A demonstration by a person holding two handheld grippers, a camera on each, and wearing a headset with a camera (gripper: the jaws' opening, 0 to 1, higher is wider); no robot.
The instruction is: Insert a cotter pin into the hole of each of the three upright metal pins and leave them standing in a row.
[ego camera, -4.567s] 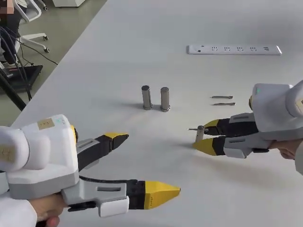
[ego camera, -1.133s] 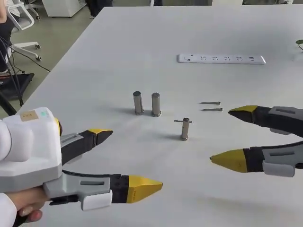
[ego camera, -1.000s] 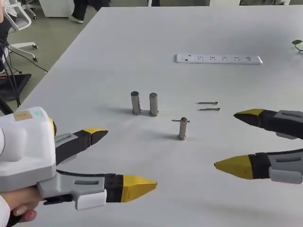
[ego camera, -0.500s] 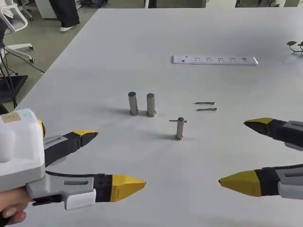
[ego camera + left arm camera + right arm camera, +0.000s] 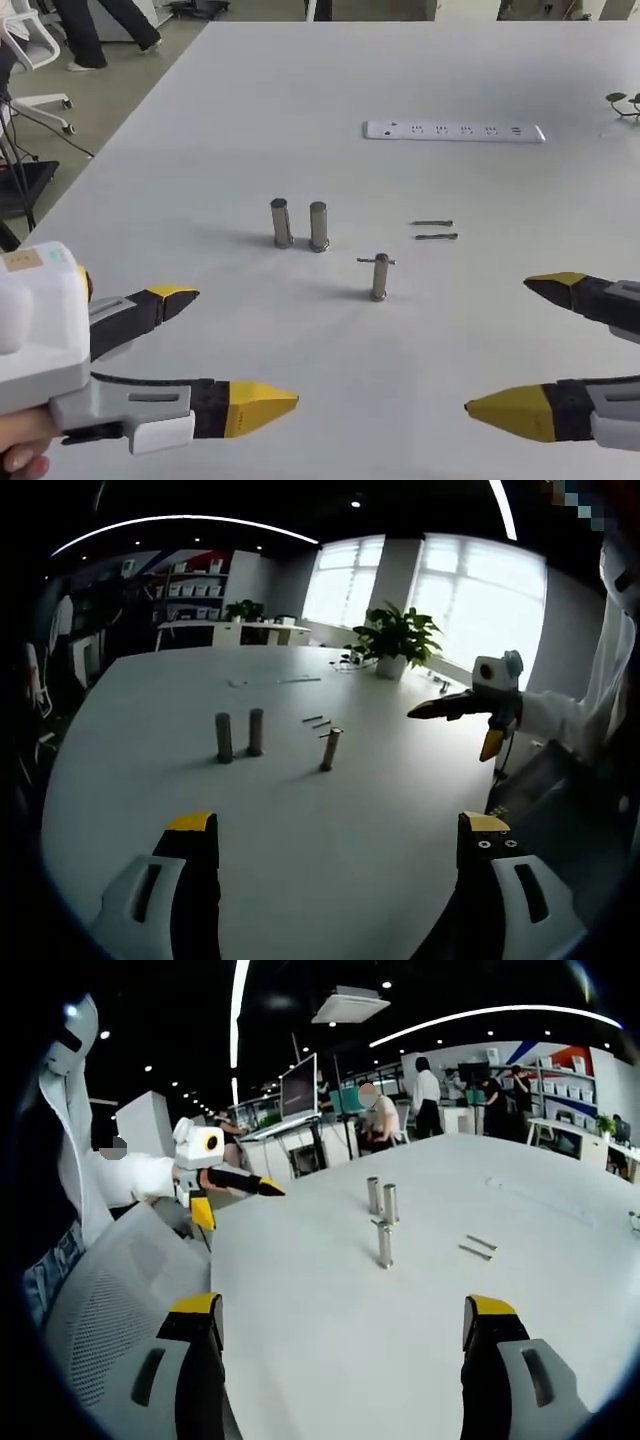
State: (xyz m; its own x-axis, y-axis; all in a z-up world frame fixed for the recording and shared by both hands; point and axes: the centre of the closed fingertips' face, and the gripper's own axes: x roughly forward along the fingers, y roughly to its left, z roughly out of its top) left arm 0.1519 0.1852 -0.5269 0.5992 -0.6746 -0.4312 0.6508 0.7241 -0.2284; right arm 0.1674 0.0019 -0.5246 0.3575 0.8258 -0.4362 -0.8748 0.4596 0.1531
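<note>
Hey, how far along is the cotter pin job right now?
Done: one metal pin stands with a cotter pin through its top. In hand: nothing; the left gripper and right gripper are open and empty. Left: two bare pins, two loose cotter pins on the table, and lining up the row.

Black jaws with yellow wedge tips on left gripper (image 5: 245, 347) and right gripper (image 5: 498, 345) alike, with grey shells along each jaw. Behind the left jaws, a boxy white housing (image 5: 35, 330) with a small tan label (image 5: 22, 260) on top. White right sleeve (image 5: 560, 712) and white left sleeve (image 5: 130, 1178) behind the jaws.
</note>
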